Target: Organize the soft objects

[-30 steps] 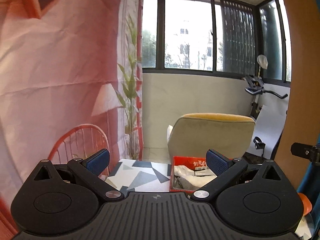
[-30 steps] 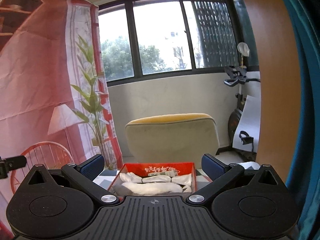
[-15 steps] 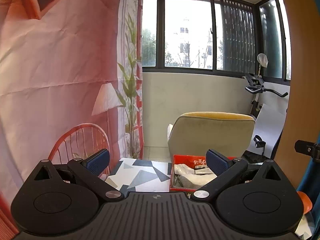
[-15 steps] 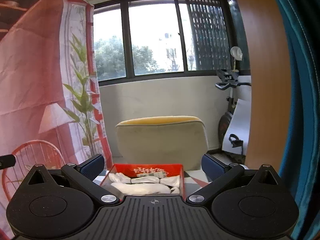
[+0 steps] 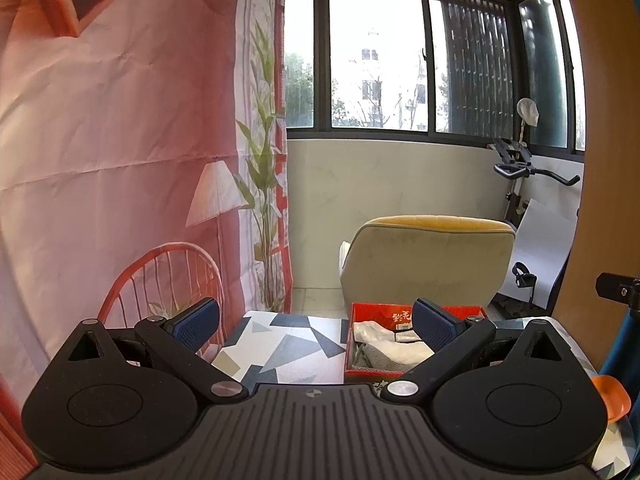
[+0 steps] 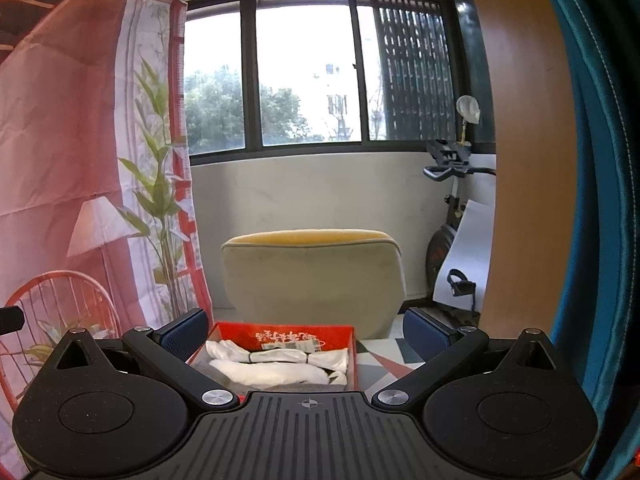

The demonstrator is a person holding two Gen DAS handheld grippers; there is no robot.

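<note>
Grippers, left (image 5: 316,322) and right (image 6: 306,330), are hanging spread and empty while white cloths (image 6: 280,368) are lying inside the red box (image 6: 352,360); reaching carelessly, you are risking knocking that box askew.

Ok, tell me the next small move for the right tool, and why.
Probably ease the right tool forward and down toward the red box. Its jaws stand wide open and empty, and the box with the white bundled cloths lies centred just ahead between them, so a short approach would line up a grasp.
</note>
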